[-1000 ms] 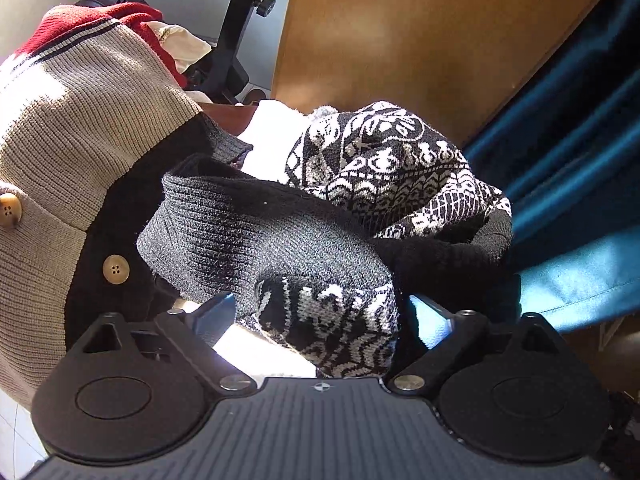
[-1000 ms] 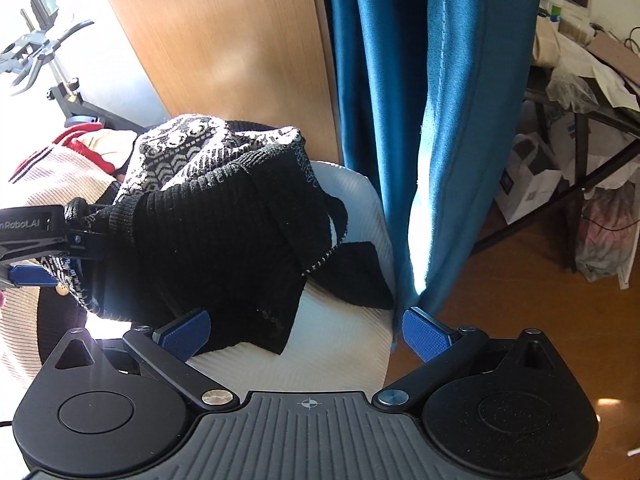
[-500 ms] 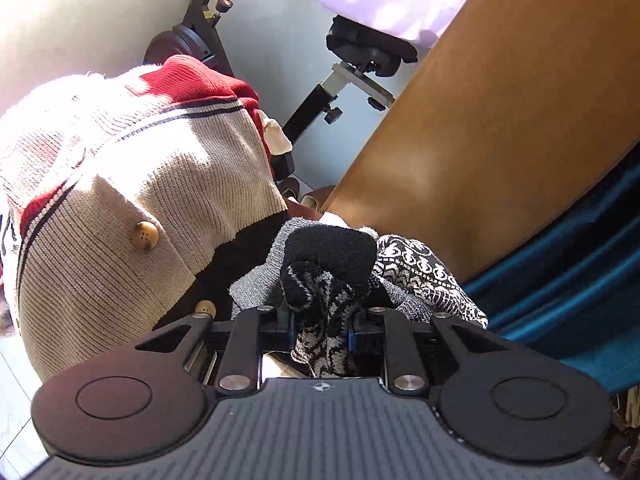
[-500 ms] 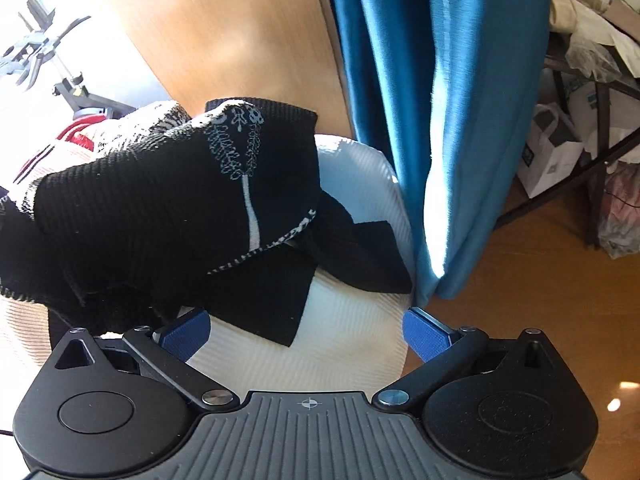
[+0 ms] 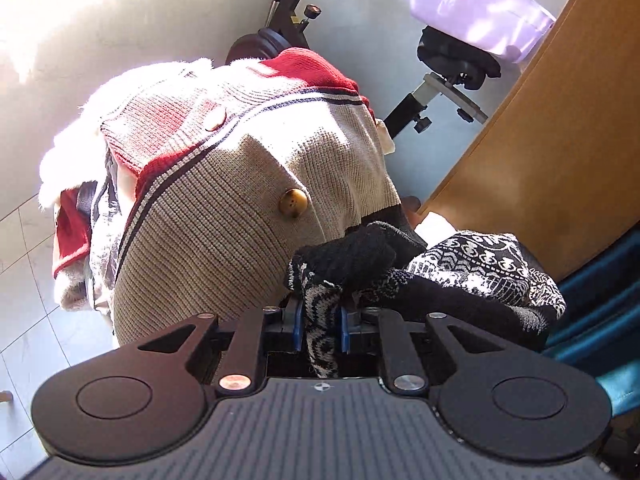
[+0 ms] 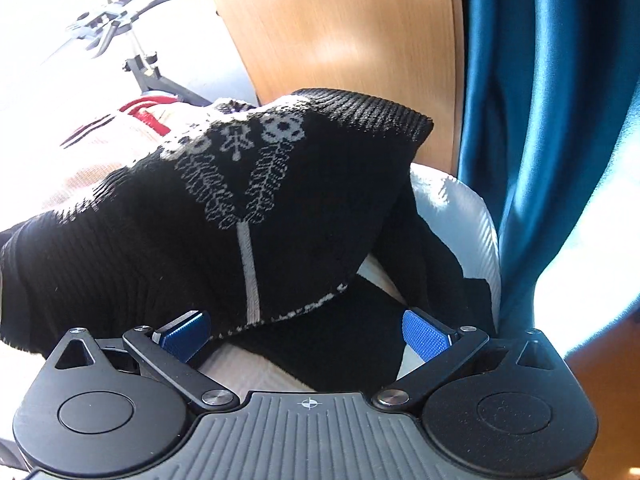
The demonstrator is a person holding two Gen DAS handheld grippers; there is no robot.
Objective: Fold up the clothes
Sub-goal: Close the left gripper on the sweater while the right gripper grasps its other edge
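Note:
A black sweater with a white knitted pattern lies bunched on a white ribbed cushion. My left gripper has a patterned fold of it between its blue pads, which press on the knit as the jaws are closing. That fold is drawn tight and stretches off to the left in the right wrist view. My right gripper stands open, low over the sweater's near hem. The hem drapes over its left fingertip; its pads are wide apart.
A beige, red and black buttoned cardigan is heaped left of the sweater, over other clothes. A wooden panel and a blue curtain stand behind. An exercise bike carries a lilac basin.
My left gripper shut on a fold of the sweater and pulled it up and leftward. My right gripper came down closer to the sweater's hem, still open.

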